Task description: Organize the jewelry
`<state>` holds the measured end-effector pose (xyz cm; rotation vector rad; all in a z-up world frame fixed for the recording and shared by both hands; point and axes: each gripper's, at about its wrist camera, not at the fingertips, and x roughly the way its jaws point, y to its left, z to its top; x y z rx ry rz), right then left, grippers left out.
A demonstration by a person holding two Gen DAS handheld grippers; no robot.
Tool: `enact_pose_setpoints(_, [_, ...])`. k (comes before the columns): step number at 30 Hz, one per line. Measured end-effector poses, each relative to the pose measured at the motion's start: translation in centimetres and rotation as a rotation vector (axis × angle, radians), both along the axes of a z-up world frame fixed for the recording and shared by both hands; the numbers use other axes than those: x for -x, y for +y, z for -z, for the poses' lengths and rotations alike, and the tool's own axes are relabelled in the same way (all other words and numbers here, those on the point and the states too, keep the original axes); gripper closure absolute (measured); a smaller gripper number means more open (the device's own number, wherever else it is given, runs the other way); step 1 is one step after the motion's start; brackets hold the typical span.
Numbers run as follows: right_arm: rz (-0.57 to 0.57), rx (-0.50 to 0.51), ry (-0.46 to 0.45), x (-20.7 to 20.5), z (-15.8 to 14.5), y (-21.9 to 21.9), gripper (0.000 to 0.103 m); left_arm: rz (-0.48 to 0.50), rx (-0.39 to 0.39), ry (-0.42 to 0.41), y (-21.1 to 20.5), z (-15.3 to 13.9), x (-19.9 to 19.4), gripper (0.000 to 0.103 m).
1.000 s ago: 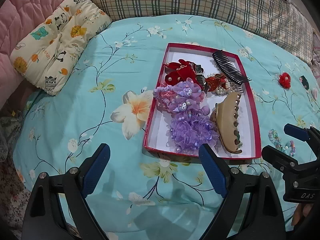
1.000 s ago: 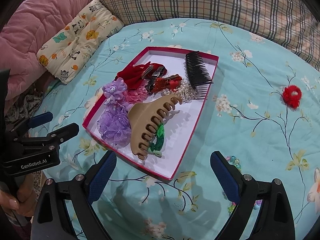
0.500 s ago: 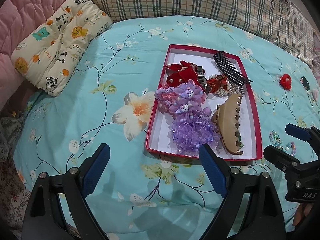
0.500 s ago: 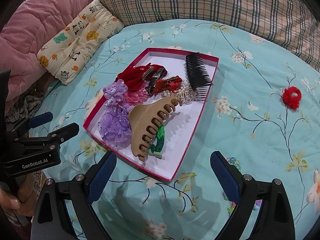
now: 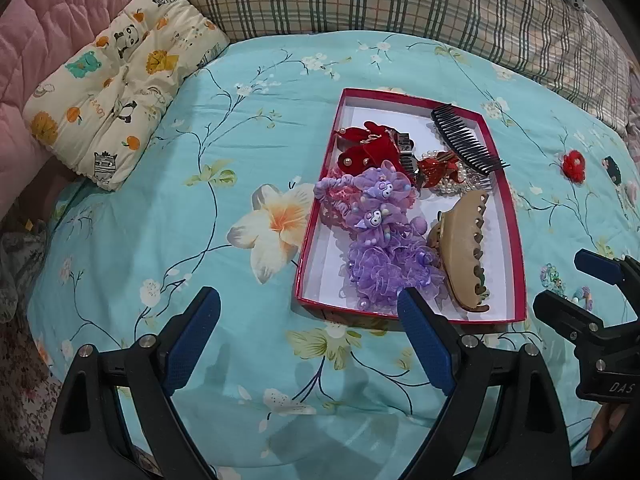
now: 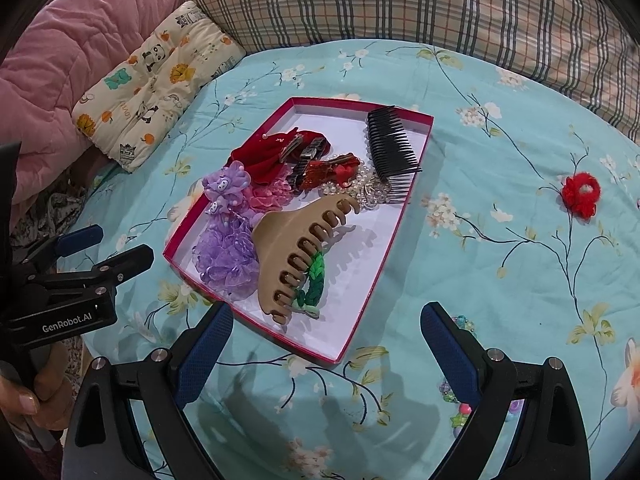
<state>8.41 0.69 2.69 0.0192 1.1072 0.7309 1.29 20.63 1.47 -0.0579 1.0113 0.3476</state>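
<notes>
We hold both hand-held grippers, left [image 5: 308, 338] and right [image 6: 326, 346], wide open and empty above the bed [image 5: 192, 216]. Red box [image 5: 516, 240] of hair accessories sits just beyond; red scrunchie [image 6: 580, 194] lies far right.

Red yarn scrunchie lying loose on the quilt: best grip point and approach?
Pinch across one side of the red yarn scrunchie ring, straight down from above. It lies flat and alone on the quilt, so a side approach would probably only push it.

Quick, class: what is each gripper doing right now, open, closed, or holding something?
Left gripper: open, holding nothing.
Right gripper: open, holding nothing.
</notes>
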Motion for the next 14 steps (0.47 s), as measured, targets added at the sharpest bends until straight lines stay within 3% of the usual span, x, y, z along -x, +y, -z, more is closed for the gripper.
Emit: enact_pose_setpoints(14, [0.024, -0.004, 0.011, -0.2, 0.62, -0.66, 0.007, -0.003, 0.034, 0.002, -0.35, 0.19, -0.34, 0.012])
